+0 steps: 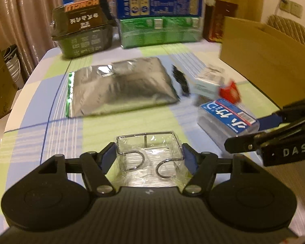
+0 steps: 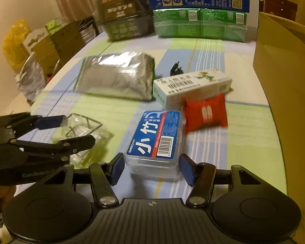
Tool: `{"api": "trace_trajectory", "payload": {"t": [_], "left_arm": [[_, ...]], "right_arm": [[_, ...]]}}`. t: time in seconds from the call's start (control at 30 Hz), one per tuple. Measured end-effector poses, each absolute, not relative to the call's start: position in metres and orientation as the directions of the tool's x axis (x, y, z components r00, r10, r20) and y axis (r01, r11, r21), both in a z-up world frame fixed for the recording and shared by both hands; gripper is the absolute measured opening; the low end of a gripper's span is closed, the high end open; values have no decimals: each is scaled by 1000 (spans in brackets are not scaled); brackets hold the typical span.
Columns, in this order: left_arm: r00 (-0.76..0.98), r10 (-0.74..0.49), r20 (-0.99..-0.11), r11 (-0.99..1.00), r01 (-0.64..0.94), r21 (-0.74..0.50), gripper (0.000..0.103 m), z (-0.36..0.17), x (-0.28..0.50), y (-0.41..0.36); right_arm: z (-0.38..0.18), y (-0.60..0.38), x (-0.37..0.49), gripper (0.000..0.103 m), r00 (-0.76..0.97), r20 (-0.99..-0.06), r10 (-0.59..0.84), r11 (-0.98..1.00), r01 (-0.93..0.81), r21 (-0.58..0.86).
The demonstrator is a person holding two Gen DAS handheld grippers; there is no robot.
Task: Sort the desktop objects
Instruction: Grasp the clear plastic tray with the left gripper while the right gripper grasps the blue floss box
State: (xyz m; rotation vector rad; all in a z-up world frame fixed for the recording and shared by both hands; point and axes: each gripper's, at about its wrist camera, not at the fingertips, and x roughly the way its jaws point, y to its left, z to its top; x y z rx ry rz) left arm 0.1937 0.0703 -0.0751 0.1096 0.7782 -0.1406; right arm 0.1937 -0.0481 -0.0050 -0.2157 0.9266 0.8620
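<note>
Left wrist view: left gripper (image 1: 149,157) clenched on the wire clip (image 1: 149,151) in clear wrap, blue pads (image 1: 109,157) pressing both sides. Beyond the clip, foil bag (image 1: 122,87) flat on the cloth (image 1: 50,101). Right of the bag, black cable (image 1: 181,80), white box (image 1: 208,83), red packet (image 1: 230,91), floss box (image 1: 226,117). Cardboard box (image 1: 260,61) further right.

Right wrist view: right gripper (image 2: 152,167) grasping the floss box (image 2: 155,140), pads (image 2: 187,169) against its sides. Left of it, left gripper (image 2: 71,129) with the clip (image 2: 84,128). Red packet (image 2: 205,116) and white box (image 2: 191,86) just beyond the floss box, foil bag (image 2: 118,77) further left.
</note>
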Motion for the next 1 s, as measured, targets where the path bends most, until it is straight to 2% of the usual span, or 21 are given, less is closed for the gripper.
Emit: {"api": "trace_trajectory", "payload": {"t": [0.2, 0.27, 0.33, 0.5, 0.87, 1.0], "left_arm": [[693, -68, -718, 976, 195, 96, 65, -71, 145, 52], [694, -72, -716, 978, 190, 86, 65, -71, 133, 51], [694, -74, -716, 984, 168, 62, 66, -73, 125, 53], [711, -59, -700, 985, 156, 75, 76, -75, 118, 53], [698, -40, -715, 988, 136, 77, 77, -82, 125, 53], [699, -25, -715, 985, 141, 103, 63, -83, 126, 48]], "right_arm": [[-4, -87, 152, 57, 322, -795, 514, 646, -755, 112], [-7, -97, 147, 65, 326, -796, 511, 660, -742, 120], [-7, -101, 148, 78, 347, -783, 516, 670, -733, 117], [-8, -99, 153, 79, 380, -765, 519, 701, -702, 127], [-14, -96, 160, 79, 394, -760, 517, 720, -680, 137], [-16, -93, 162, 79, 394, -759, 519, 717, -684, 135]]}}
